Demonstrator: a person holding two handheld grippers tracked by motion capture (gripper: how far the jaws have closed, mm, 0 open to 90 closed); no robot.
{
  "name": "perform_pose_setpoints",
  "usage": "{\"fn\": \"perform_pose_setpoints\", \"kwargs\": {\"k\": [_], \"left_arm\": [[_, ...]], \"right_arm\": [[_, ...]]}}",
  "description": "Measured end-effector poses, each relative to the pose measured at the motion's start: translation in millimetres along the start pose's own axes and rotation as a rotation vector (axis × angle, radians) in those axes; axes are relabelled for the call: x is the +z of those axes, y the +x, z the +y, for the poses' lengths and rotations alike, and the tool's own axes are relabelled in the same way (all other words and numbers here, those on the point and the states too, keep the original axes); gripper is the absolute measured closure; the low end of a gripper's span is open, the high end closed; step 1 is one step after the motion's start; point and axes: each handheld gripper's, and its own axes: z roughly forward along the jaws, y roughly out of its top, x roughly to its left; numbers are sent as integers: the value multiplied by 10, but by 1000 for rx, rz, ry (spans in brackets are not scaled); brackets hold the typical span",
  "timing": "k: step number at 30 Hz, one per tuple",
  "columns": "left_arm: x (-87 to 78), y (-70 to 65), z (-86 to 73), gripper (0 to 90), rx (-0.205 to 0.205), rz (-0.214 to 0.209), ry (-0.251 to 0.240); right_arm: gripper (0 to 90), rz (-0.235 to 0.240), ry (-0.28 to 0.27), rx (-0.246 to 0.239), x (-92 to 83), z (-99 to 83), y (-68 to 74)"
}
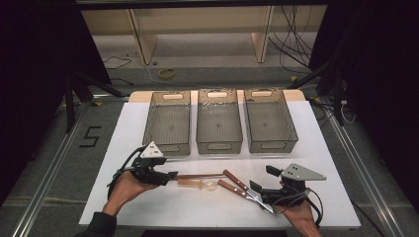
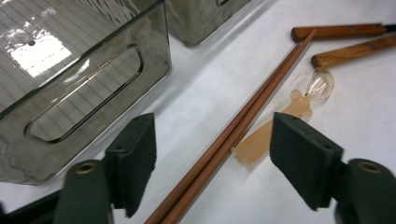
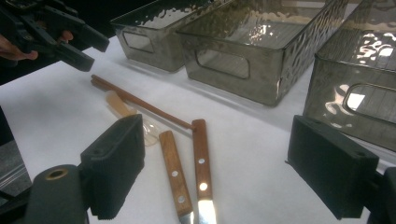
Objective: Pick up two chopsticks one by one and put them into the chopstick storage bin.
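Left gripper over the chopsticks

The pair of long reddish-brown wooden chopsticks lies on the white bench, running from 7 to 1 o'clock between released fingers; right gripper fingers spread, nothing held.

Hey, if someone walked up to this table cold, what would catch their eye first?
Probably the three smoky clear bins in a row at the table's far side. Next, the cutlery in front of them: chopsticks lying between the open left gripper jaws, a clear spoon beside them, and two wooden-handled knives.
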Motion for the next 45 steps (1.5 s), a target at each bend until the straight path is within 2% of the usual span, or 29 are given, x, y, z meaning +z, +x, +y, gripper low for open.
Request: {"fn": "perform_pose_setpoints", "kwargs": {"k": [2, 5, 10, 15, 20, 25, 28, 29, 31, 40, 45], "left_arm": [[47, 21, 11, 347, 21, 7, 48], [78, 58, 15, 365, 31, 8, 77], [123, 168, 28, 414, 43, 38, 131], [161, 252, 22, 424, 55, 28, 176], [226, 268, 36, 448, 95, 16, 225], [295, 312, 34, 474, 109, -5, 273], [333, 322, 28, 494, 108, -14, 289], [336, 334, 30, 499, 122, -15, 303], [357, 339, 25, 507, 124, -24, 313], [391, 351, 64, 527, 132, -53, 333], [392, 346, 73, 527, 141, -53, 344]], "right_arm": [[197, 2, 1, 2, 2, -2, -5], [198, 5, 4, 7, 3, -2, -5], [200, 11, 6, 7, 10, -3, -5], [200, 17, 9, 9, 17, -5, -4], [201, 23, 7, 10, 21, -5, -7], [203, 22, 15, 13, 25, -7, -13], [203, 25, 14, 17, 25, -5, -15], [203, 25, 15, 17, 26, -6, -15], [203, 25, 16, 15, 28, -7, -16], [203, 31, 20, 25, 35, -7, -23], [203, 33, 16, 29, 35, -7, -34]]}}
